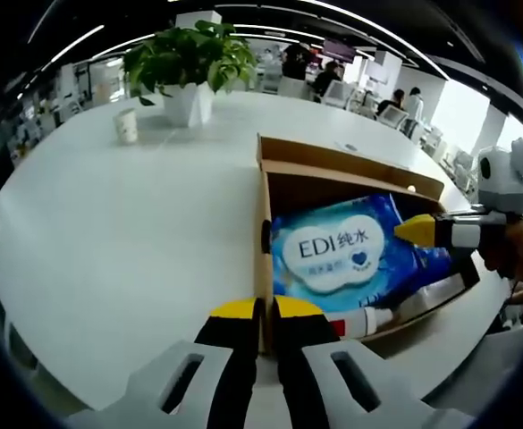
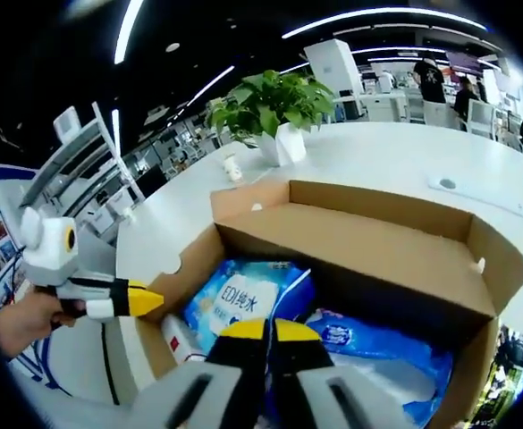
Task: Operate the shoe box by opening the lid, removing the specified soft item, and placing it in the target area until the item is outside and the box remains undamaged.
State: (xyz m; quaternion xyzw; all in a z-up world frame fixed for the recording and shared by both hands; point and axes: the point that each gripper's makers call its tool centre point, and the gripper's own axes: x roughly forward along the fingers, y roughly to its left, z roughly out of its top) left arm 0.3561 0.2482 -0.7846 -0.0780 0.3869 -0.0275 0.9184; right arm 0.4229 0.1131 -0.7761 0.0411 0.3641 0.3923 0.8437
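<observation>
Left hand-held gripper astride box wall

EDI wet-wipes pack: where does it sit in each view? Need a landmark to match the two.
Left gripper view: the EDI wet-wipes pack lies right of centre, inside the open cardboard box, above the left gripper.
Right gripper view: the pack lies lower centre-left in the box, just above the right gripper.
Shared landmark: the potted plant on the white table beyond the box.

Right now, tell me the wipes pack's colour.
Blue with a white cloud label, wipes pack; clearest in left gripper view.
</observation>
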